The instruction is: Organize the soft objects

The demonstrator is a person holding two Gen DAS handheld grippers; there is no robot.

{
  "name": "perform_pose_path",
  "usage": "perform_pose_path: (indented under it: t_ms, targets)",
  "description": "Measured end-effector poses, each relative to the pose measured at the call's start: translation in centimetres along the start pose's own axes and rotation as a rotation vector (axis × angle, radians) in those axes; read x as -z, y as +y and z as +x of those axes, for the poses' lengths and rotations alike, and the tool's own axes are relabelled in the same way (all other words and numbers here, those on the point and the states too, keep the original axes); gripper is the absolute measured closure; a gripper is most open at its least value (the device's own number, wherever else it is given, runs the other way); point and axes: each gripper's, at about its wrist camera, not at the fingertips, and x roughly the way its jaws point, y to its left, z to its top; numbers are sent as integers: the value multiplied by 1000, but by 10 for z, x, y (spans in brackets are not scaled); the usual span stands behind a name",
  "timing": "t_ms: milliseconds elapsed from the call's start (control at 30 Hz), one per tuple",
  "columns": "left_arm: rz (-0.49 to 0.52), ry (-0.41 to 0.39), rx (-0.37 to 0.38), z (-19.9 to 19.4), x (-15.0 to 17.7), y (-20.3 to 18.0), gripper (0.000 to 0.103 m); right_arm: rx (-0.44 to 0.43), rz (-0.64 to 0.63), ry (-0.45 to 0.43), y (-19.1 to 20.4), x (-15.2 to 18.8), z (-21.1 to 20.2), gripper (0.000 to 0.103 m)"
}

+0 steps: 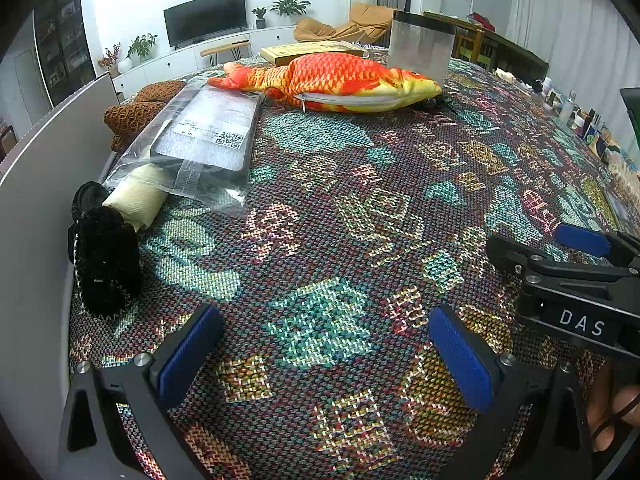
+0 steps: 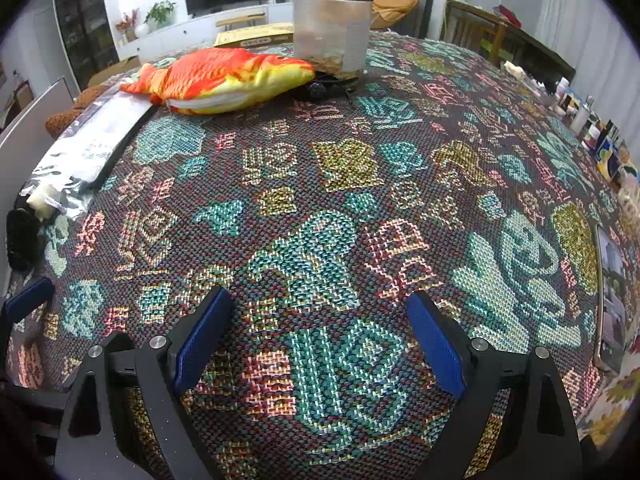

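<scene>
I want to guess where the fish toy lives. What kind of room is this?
Probably a home living room: a television on a white cabinet, potted plants, and a tan lounge chair.

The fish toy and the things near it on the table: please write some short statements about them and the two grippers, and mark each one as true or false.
1. The plush fish lies on the patterned tablecloth. True.
2. The left gripper is shut on the fish. False: it is open and holds nothing.
3. A clear container with a dark lid stands behind the fish. True.
4. The plastic-wrapped package lies on top of the fish. False: it lies beside the fish's tail, on the table.
5. The right gripper is open above bare cloth. True.
</scene>
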Motion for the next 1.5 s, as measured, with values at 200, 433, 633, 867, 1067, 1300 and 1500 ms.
perform_pose_path:
  t_ms: [200,433,633,867,1067,1300,1500]
  targets:
    - [0,0,0,0,0,0,0,0,1,-1,0,0,0,12]
    - [0,0,0,0,0,0,0,0,1,-1,0,0,0,12]
    - [0,0,-1,0,0,0,0,-1,1,-2,0,0,0,12]
    - [1,0,-4,0,0,0,0,0,1,-2,0,0,0,12]
    - [1,1,-5,0,-1,0,0,-1,1,-3,0,1,0,12]
    - [-20,40,-41,-14,-9,5,0,-9,-4,-12,0,0,-1,11]
    - [-25,-60,-150,-41,-83,23,0,-10,-4,-13,-1,0,-1,11]
